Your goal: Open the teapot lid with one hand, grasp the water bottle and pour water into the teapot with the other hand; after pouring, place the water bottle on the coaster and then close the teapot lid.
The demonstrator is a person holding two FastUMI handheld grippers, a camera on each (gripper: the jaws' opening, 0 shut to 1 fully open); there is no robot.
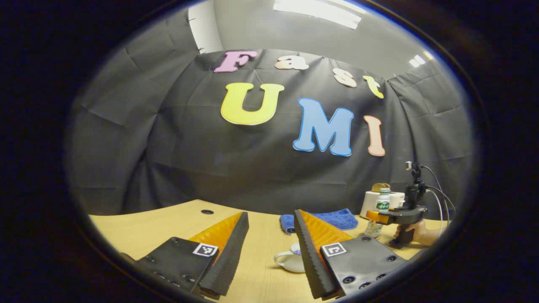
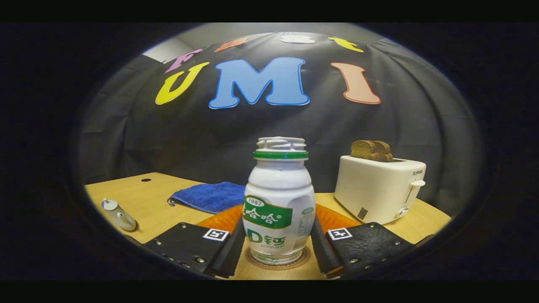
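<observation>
Black cloth wall [image 1: 177, 160] hangs behind a wooden table [image 1: 139, 227] with a cable hole [image 1: 206, 212] far left. Above the cloth, a pale wall [image 1: 269, 33] and bright ceiling lights [image 1: 318, 10].

In the right gripper view, the bottle [image 2: 279, 202] stands on the coaster [image 2: 278, 260] at bottom centre of the table [image 2: 143, 198]. The cloth [image 2: 208, 196] lies behind it to the left, the toaster [image 2: 379, 187] to the right with bread [image 2: 371, 150] in it. The teapot [image 2: 118, 214] sits at far left.
</observation>
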